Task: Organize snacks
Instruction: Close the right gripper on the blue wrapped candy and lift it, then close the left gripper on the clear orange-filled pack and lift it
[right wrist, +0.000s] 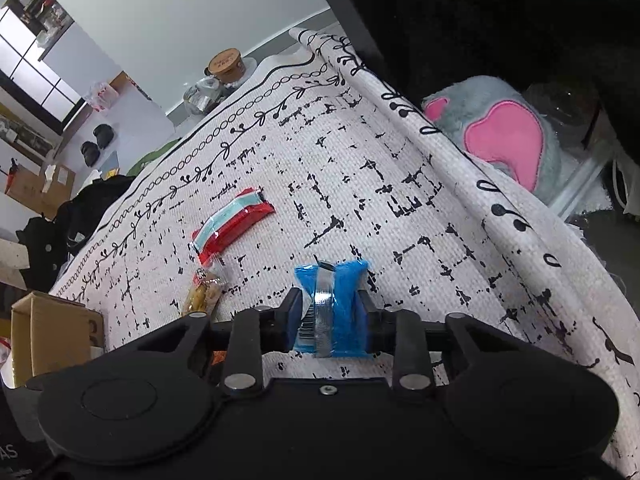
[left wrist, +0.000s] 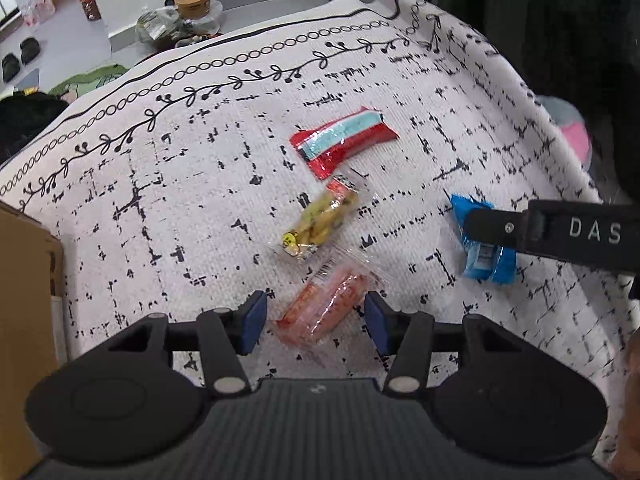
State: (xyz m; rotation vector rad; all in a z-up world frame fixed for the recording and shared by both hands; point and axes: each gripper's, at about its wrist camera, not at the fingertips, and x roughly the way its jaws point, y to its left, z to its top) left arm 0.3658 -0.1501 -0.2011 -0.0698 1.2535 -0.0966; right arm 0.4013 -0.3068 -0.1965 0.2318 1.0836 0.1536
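Blue packet [right wrist: 332, 308] between right gripper [right wrist: 330, 322] pads

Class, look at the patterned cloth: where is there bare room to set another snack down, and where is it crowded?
Bare cloth lies between the cardboard box and the snack row, and between the vine border and the red packet. Crowded: red packet, yellow snack bag and orange packet run close together; the right gripper covers the blue packet.

Blue packet [left wrist: 486, 258] partly hidden behind right tongs [left wrist: 490, 226].
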